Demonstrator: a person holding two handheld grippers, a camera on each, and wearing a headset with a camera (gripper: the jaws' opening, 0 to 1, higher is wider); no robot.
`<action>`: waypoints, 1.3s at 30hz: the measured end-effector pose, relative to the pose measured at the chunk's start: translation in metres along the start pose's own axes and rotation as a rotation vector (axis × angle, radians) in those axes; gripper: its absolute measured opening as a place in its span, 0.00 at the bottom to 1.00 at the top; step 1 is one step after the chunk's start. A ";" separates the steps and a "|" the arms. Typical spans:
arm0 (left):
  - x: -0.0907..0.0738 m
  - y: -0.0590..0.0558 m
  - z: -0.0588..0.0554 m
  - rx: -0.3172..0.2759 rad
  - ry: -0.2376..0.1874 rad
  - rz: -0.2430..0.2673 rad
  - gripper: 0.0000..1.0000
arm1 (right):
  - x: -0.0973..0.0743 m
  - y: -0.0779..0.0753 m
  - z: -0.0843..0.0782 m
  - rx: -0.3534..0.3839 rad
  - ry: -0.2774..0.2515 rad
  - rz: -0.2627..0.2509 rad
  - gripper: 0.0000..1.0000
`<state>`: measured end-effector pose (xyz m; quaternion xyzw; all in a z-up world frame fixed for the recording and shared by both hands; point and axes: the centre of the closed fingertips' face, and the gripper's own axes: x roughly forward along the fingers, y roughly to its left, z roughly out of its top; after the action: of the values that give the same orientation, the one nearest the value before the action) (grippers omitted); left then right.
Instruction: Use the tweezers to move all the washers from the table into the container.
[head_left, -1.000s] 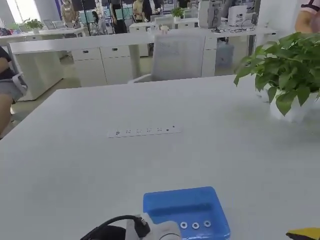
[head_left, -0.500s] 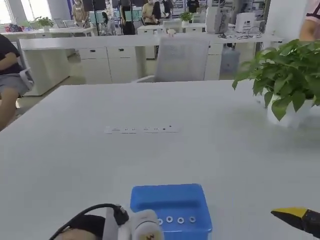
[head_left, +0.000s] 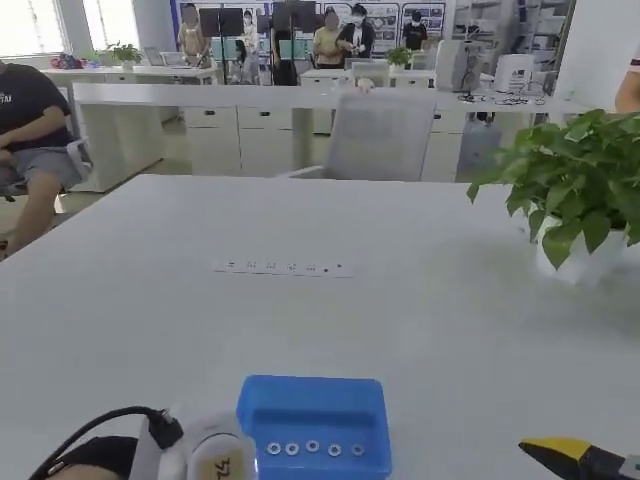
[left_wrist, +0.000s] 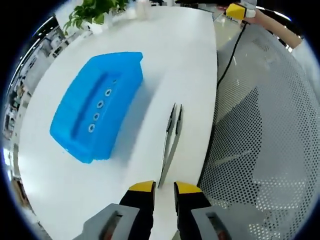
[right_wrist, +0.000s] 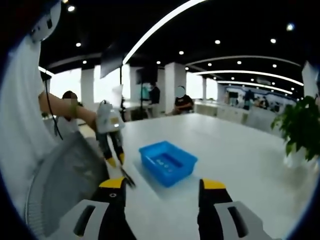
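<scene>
Five washers (left_wrist: 100, 104) lie in a row inside the blue container (left_wrist: 122, 75), at the left-centre of the left gripper view and the bottom centre of the head view. I see no washer on the bare counter (left_wrist: 165, 60), so the job looks close to done and the step in hand concerns the tweezers (left_wrist: 171, 140).

They stretch up the middle of the left gripper view, close to the counter's right-hand edge. Their joined end sits at the narrow slit between the jaws of the left hand-held gripper (left_wrist: 165, 188). I cannot tell whether that end is pinched or lies free.

The right hand-held gripper (right_wrist: 163, 184) is wide apart and carries nothing.

- **If the tweezers are being taken up:** it would be best to close on both arms partway along, square to them.
- **If they are being laid down:** they should rest flat before the jaws part, and the pull-back should run straight along their length so they are not knocked over the edge.
</scene>
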<state>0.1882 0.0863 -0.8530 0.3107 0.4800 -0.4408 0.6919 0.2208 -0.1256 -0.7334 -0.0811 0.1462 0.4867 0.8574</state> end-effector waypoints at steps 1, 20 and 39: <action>-0.004 0.000 0.002 -0.039 -0.037 0.013 0.17 | 0.001 0.000 -0.001 0.003 -0.001 -0.005 0.57; -0.098 0.037 0.052 -0.580 -0.921 0.339 0.69 | -0.005 -0.033 0.028 -0.019 -0.132 -0.200 0.82; -0.136 0.065 0.012 -0.660 -1.090 0.601 0.93 | 0.003 -0.034 0.039 0.005 -0.173 -0.279 0.86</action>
<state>0.2312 0.1461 -0.7208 -0.0614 0.0671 -0.1549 0.9837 0.2585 -0.1298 -0.6973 -0.0560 0.0603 0.3679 0.9262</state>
